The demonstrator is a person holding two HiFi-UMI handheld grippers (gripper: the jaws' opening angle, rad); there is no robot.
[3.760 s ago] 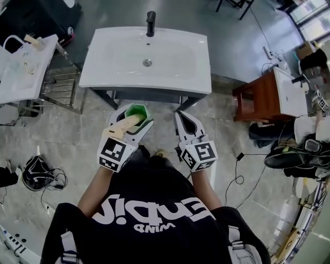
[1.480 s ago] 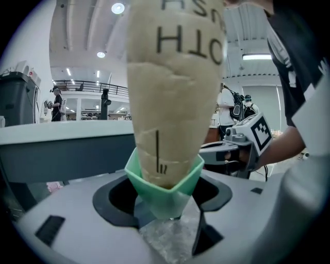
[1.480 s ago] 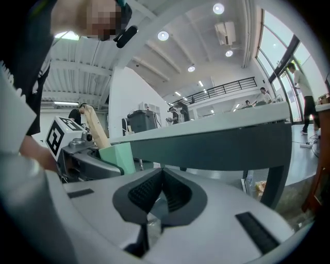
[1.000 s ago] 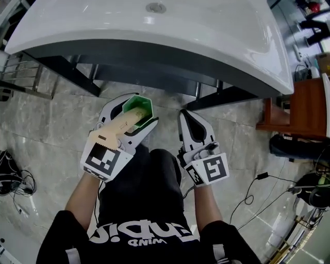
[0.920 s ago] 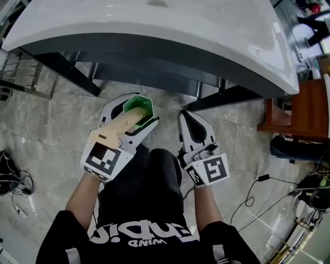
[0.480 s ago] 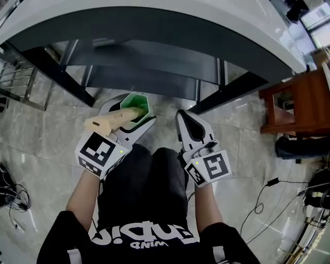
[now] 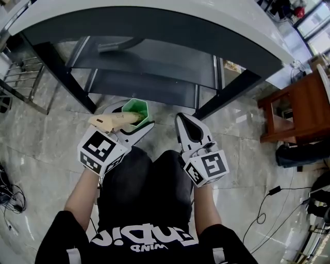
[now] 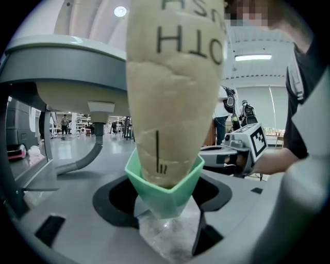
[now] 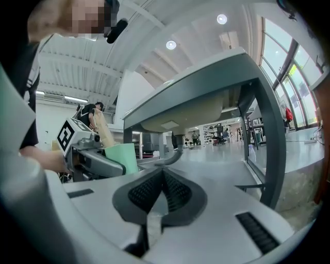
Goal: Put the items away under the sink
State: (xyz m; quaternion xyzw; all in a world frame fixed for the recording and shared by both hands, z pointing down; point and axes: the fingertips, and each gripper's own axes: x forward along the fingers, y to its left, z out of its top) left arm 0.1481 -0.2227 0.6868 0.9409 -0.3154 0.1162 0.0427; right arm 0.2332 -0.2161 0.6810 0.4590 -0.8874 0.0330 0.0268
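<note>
My left gripper (image 7: 130,114) is shut on a green hexagonal cup (image 7: 135,108), its pads on the cup's sides (image 8: 164,190). A tan printed tube (image 8: 172,93) stands in the cup and leans back over the gripper (image 7: 111,120). The cup hangs just in front of the dark shelves (image 7: 154,58) under the white sink basin (image 7: 170,15). My right gripper (image 7: 188,122) is beside it on the right, jaws closed together with nothing between them (image 9: 163,181). The right gripper view also shows the cup (image 9: 121,157) at its left.
A grey drain pipe (image 7: 116,45) comes down onto the upper shelf. Black frame legs (image 7: 62,77) stand either side of the shelves. A metal rack (image 7: 18,77) is at the left, a wooden cabinet (image 7: 291,111) at the right. Cables (image 7: 268,201) lie on the stone floor.
Both grippers have sunk lower with the cup still held. The view has dropped below the basin's rim, so the shelves under the sink now show.
</note>
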